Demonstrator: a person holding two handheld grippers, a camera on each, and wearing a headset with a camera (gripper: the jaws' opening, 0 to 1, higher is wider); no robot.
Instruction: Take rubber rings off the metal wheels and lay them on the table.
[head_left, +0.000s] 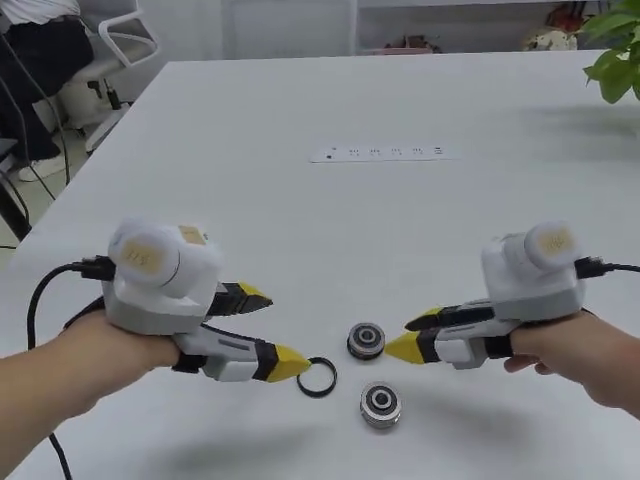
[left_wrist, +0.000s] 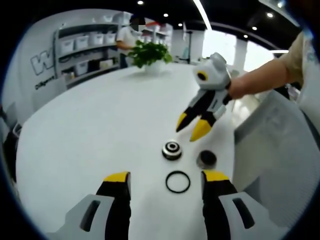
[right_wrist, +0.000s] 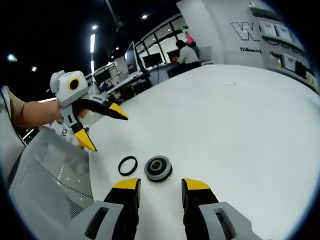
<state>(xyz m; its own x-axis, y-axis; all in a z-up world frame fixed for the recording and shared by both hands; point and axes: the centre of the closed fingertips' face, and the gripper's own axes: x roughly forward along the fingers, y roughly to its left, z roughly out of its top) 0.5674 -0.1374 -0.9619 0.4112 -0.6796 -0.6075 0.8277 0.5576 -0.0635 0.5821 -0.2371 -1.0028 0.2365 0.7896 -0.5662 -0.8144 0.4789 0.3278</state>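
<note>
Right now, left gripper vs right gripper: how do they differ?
Jaws: the left gripper gapes wide, while the right gripper is open but narrower. Place: the left gripper has one tip beside the loose rubber ring, while the right gripper points its tip at the farther metal wheel. Both hold nothing and have yellow tips on white bodies.

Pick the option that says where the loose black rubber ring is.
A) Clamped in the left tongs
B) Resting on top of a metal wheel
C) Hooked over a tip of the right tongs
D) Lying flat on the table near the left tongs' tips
D: the rubber ring lies flat on the table, just off the left tongs, whose jaws stand open.
</note>
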